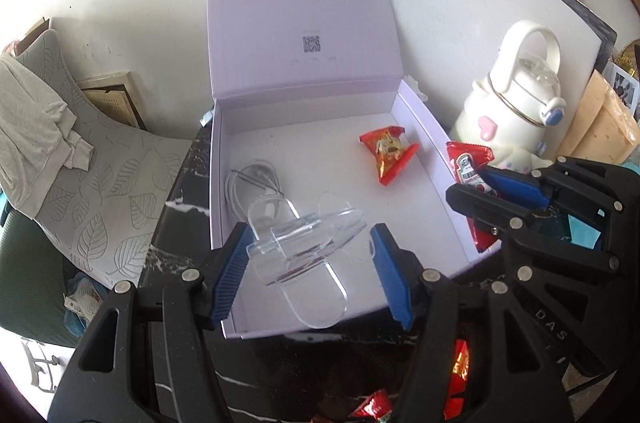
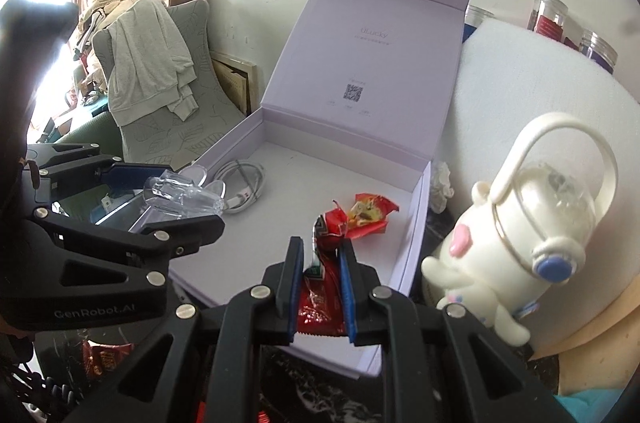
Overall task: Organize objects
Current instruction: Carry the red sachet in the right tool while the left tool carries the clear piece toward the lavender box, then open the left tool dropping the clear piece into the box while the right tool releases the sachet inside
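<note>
While a leaf-embossed grey chair (image 1: pixel 116 175) draped with a pale knitted garment (image 1: pixel 36 127) is seen at the far left, a lilac cardboard box (image 1: pixel 224 183) with smooth matte walls is set on a dark, white-veined marble table (image 1: pixel 176 223), its hinged lid (image 1: pixel 300 11) raised upright and printed with a small square code. A coiled white cable (image 1: pixel 248 183) is laid on the box floor at the left. Just beside it, a clear, glossy acrylic stand (image 1: pixel 304 247) with rounded ends is framed between the ribbed blue pads of the left gripper (image 1: pixel 310 273), whose jaws are spread wide; whether the near pad touches it cannot be told. A crinkled red and yellow foil snack packet (image 1: pixel 390 153) is seen lying further right on the box floor. Above the box's right wall, a shiny red ketchup sachet (image 2: pixel 322 287) with serrated edges is pinched upright in the narrowly closed right gripper (image 2: pixel 320 289). A glossy cream, rabbit-shaped bottle (image 2: pixel 516 235) with a loop handle is stood outside the box at the right
</note>
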